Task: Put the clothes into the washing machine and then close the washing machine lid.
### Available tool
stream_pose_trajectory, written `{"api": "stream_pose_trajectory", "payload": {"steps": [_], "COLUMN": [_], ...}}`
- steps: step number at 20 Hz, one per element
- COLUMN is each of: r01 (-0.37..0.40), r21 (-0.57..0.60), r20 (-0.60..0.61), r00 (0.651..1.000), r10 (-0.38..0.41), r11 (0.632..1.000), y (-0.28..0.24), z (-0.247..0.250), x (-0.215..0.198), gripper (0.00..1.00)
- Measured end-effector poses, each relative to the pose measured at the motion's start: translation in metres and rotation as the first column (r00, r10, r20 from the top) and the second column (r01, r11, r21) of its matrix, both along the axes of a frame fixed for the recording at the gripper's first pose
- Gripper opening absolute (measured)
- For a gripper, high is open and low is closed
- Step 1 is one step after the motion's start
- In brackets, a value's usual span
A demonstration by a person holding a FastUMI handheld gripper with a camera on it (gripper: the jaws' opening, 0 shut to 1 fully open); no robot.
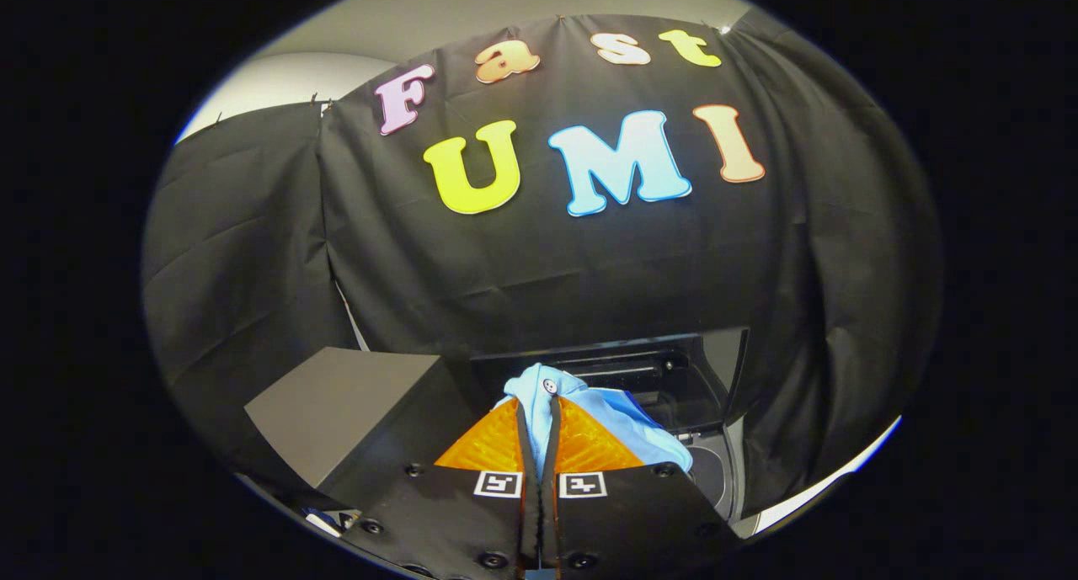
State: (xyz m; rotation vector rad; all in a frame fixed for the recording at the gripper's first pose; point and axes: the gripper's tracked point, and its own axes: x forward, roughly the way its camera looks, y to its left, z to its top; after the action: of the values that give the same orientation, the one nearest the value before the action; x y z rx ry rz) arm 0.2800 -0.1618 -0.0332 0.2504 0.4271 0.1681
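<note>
Item one, left: dark grey matte box (354, 407), flat-topped, standing beside the washer, apart from the cloth.

Item two, centre: gripper (539, 428), fingers drawn together and clamped on a light blue soft cotton garment with a small white button (547, 395); the fabric bunches above the tips and drapes off to the right, held high, presumably to carry clear of the rim.

Item three, right: dark top-loading washing machine (716, 470) with its glossy lid (674, 369) raised, drum open beyond the fingers, ready to receive the garment.

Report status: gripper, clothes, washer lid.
Gripper shut on light blue garment, held up. Washing machine just beyond fingers, lid raised open. Grey box beside it, not blocking.
</note>
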Motion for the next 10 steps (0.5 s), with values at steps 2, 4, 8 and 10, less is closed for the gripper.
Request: {"api": "stream_pose_trajectory", "payload": {"steps": [2,4,8,10], "r01": [0.002,0.001,0.006,0.012], "r21": [-0.005,-0.010,-0.021,-0.030], "r20": [-0.031,-0.062,-0.141,-0.168], "r00": [1.000,0.998,0.990,0.986], "r10": [-0.002,-0.001,-0.009,-0.017], "r11": [1.000,1.000,1.000,0.999], "y": [-0.003,-0.004,-0.010,-0.015], "z": [-0.020,-0.041,-0.088,-0.106], "x": [0.004,0.006,0.009,0.010], "gripper": [0.02,0.02,0.02,0.02]}}
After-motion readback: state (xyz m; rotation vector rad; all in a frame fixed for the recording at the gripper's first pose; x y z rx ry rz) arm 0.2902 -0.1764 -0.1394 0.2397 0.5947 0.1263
